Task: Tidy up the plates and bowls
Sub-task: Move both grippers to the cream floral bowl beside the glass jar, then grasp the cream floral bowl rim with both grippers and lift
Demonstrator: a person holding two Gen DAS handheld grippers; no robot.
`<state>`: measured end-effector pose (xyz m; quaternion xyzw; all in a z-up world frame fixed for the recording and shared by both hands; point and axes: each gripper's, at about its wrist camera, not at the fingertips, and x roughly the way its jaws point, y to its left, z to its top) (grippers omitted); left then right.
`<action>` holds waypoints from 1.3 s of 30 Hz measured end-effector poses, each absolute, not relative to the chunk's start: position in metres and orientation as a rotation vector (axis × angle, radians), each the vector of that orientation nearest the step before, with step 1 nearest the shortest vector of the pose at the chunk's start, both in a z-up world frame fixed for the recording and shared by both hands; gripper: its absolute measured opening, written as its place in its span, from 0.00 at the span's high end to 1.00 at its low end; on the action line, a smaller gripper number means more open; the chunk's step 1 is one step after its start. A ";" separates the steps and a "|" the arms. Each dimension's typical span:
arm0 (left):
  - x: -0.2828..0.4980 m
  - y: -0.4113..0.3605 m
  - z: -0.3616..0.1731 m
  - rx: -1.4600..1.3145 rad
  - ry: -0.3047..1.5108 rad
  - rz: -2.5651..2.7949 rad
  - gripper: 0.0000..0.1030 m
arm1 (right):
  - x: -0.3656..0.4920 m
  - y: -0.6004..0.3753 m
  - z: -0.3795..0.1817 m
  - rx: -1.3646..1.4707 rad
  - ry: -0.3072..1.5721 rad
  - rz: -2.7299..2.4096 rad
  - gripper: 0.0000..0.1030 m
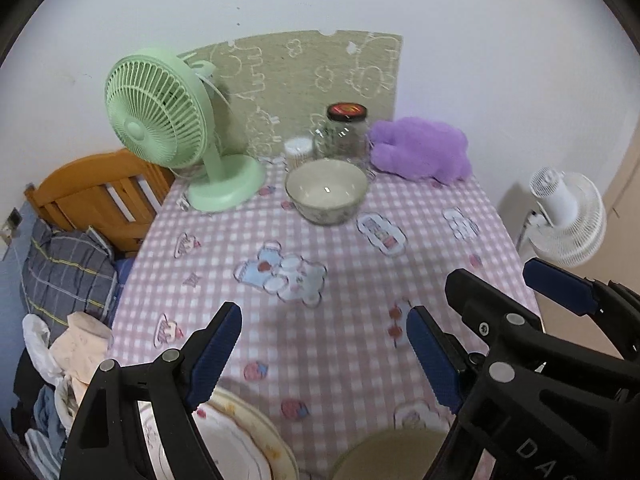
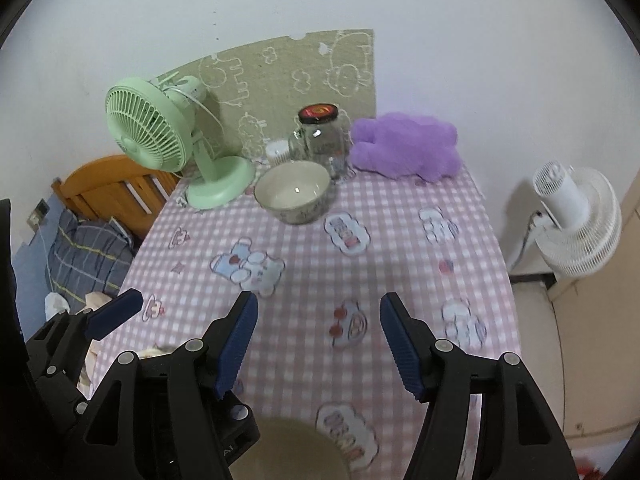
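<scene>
The bowl [image 1: 326,190] sits upright and empty toward the far edge of the table [image 1: 352,264], just in front of the glass jar [image 1: 345,133] and between the green fan [image 1: 160,120] and the purple plush [image 1: 420,148]. It is round, so no axis matters; what counts is that it lies straight ahead of both grippers, well apart from them across open checked cloth.

At the near edge, a stack of plates [image 1: 240,440] lies under the left gripper [image 1: 324,354], toward its left finger, and a tan round dish [image 2: 288,452] shows just below the right gripper [image 2: 318,344].

Both sets of fingers stand open with nothing between them. Neither looks clearly nearer to the bowl; I'd guess it must come back toward the near edge.
</scene>
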<state>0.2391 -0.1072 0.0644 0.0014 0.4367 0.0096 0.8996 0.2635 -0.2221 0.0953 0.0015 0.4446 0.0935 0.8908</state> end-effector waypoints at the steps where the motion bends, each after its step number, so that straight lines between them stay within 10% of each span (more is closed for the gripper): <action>1: 0.247 -0.108 0.065 0.004 0.897 0.041 0.17 | 0.272 -0.222 0.095 -0.003 0.918 0.206 0.34; 27: 0.405 -0.093 0.007 -0.025 0.926 0.210 0.20 | 0.454 -0.207 0.032 -0.045 0.931 0.273 0.30; 39: 0.453 -0.085 -0.034 -0.045 0.941 0.218 0.48 | 0.501 -0.190 -0.013 -0.032 0.959 0.247 0.45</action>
